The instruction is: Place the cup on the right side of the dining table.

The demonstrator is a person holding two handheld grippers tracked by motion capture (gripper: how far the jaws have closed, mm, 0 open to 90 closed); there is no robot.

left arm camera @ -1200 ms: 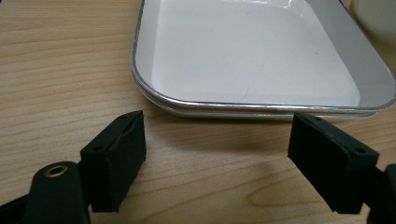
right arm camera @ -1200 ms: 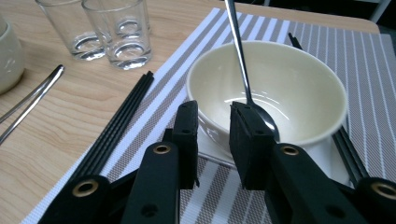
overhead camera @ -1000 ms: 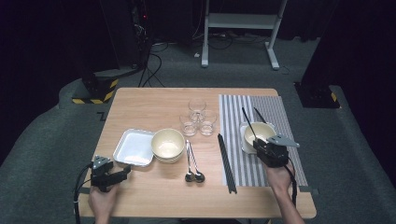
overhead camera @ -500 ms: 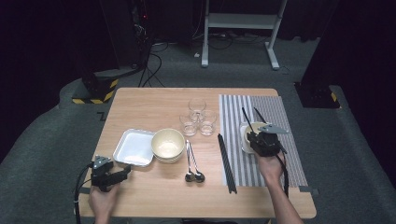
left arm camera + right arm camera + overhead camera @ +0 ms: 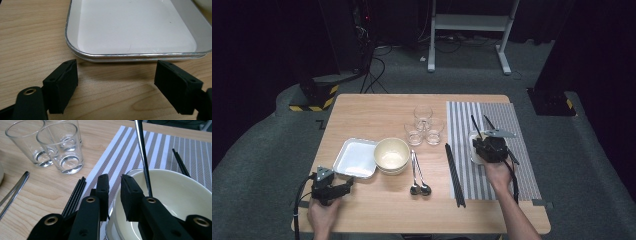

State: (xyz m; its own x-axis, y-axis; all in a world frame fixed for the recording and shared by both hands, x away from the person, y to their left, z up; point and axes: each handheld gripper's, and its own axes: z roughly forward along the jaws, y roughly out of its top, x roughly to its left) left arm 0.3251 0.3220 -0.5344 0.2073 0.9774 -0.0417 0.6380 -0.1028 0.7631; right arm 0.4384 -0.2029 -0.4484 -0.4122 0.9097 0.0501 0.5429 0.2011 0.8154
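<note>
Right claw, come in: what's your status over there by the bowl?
Right claw clamped on cream bowl's rim, on striped mat. Left claw open, before white tray. Black chopsticks beside bowl.

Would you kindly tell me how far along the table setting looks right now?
Done, it seems: one bowl is on the striped mat. In hand: the right gripper clamps that bowl's rim. Probably left: the second bowl, tray, two spoons and three glasses sit on bare wood, and the left gripper waits open before the tray.
</note>
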